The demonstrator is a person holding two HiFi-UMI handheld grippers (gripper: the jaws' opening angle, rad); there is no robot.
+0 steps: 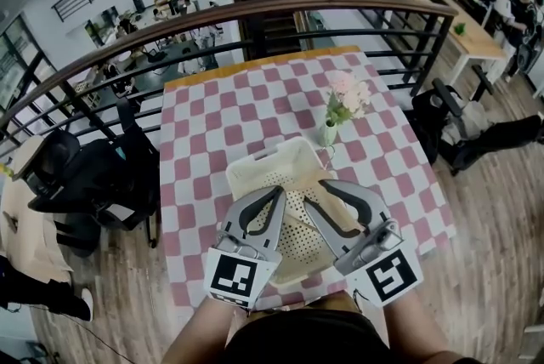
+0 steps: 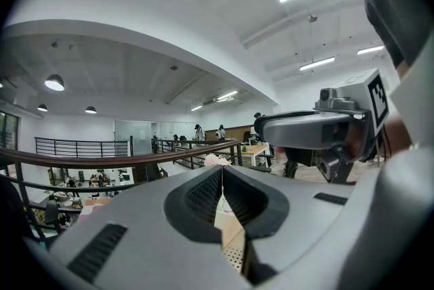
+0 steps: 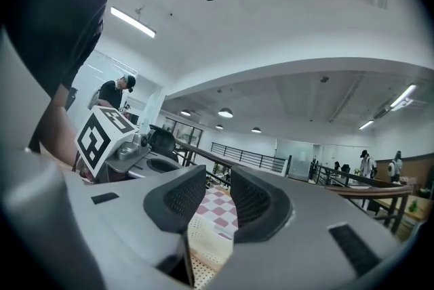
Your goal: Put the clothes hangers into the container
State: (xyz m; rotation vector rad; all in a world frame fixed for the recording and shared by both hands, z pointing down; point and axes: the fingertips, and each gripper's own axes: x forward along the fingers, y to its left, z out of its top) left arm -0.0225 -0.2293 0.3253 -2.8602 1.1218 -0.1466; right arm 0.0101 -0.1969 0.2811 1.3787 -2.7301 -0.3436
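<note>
Container (image 1: 255, 160) floor: being mostly covered by the left gripper (image 1: 278, 191) and right gripper (image 1: 317, 193) above it.
Forearms (image 1: 191, 337): being cut off on the container's near side.

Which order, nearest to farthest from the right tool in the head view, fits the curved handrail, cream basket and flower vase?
1. Cream basket, directly beneath the right tool.
2. Flower vase, just ahead on the checked cloth.
3. Curved handrail, beyond the cloth's far edge.
</note>
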